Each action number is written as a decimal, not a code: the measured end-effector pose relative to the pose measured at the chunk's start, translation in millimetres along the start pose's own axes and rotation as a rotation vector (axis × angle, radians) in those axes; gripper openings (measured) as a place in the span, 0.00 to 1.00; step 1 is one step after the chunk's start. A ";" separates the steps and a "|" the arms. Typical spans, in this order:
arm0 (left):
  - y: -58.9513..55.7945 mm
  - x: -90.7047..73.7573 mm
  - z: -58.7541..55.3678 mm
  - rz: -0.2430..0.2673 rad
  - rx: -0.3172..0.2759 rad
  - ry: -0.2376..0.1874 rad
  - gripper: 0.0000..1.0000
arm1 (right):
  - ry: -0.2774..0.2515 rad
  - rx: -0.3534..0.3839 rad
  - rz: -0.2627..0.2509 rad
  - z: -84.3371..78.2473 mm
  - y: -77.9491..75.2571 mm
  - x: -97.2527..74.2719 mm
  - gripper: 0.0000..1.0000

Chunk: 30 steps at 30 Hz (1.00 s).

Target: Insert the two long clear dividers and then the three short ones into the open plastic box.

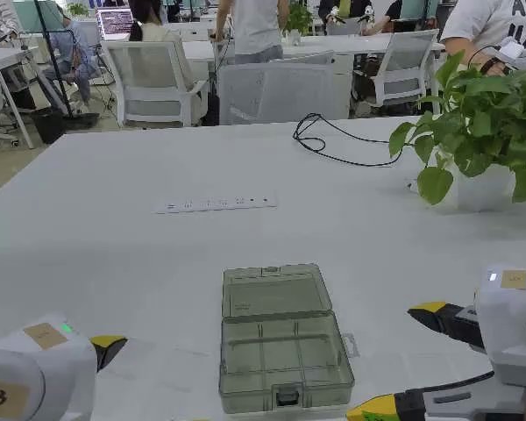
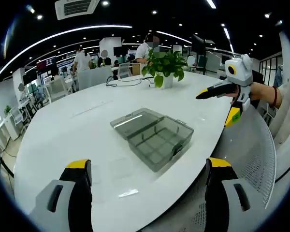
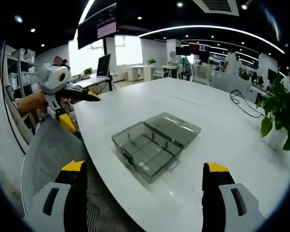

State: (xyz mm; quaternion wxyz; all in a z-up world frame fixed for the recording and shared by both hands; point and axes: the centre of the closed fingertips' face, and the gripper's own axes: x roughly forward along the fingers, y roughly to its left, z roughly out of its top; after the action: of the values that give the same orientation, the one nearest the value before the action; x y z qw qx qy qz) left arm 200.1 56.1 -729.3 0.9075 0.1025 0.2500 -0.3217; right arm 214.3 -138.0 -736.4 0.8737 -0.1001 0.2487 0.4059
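Open plastic box [image 1: 285, 351] at the table's [image 1: 114, 228] near edge, a gripper on either side.

The box sits at lower centre of the head view, its front wall just inside the table edge and its lid flat behind it; partition lines show in the base. The left gripper [image 3: 82, 111] hangs at lower left and the right gripper [image 1: 396, 360] at lower right, each with fingers [image 2: 79, 166] spread wide apart, holding nothing and apart from the box. White tabletop stretches to a power strip [image 1: 215, 204] mid-frame, with a potted plant [image 1: 482, 132] and a cable [image 1: 333, 140] at upper right, well apart.
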 end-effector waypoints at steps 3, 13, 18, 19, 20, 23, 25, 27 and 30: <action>-0.3 -0.5 -0.3 -0.001 0.002 0.002 0.98 | 0.003 -0.001 0.005 -0.2 1.2 0.1 1.00; 0.5 -1.9 0.8 0.004 0.010 -0.001 0.98 | 0.008 -0.008 0.007 -1.3 1.9 0.8 1.00; 1.2 -1.9 1.5 0.006 0.011 -0.004 0.97 | 0.013 -0.011 0.009 -2.3 1.5 0.6 1.00; 1.1 -1.9 1.6 0.007 0.012 -0.005 0.97 | 0.015 -0.011 0.011 -2.7 1.6 0.6 1.00; 1.1 -1.9 1.7 0.007 0.012 -0.006 0.97 | 0.017 -0.010 0.012 -3.3 1.5 0.5 1.00; 0.3 -2.2 1.4 0.005 0.016 -0.004 0.97 | 0.020 -0.012 0.011 -4.5 1.0 0.2 1.00; -0.3 -2.5 1.3 0.003 0.020 -0.004 0.97 | 0.024 -0.008 0.016 -5.7 1.6 0.1 1.00; -1.0 -2.9 1.4 0.002 0.021 -0.004 0.97 | 0.027 -0.006 0.018 -7.2 2.1 0.3 1.00; -1.1 -3.3 1.4 0.003 0.018 -0.005 0.97 | 0.033 -0.006 0.019 -9.2 2.8 0.5 1.00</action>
State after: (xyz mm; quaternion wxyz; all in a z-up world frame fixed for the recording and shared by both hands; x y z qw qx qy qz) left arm 197.7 56.5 -726.4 0.9076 0.1100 0.2447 -0.3228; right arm 209.2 -139.4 -744.4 0.8653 -0.1069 0.2627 0.4133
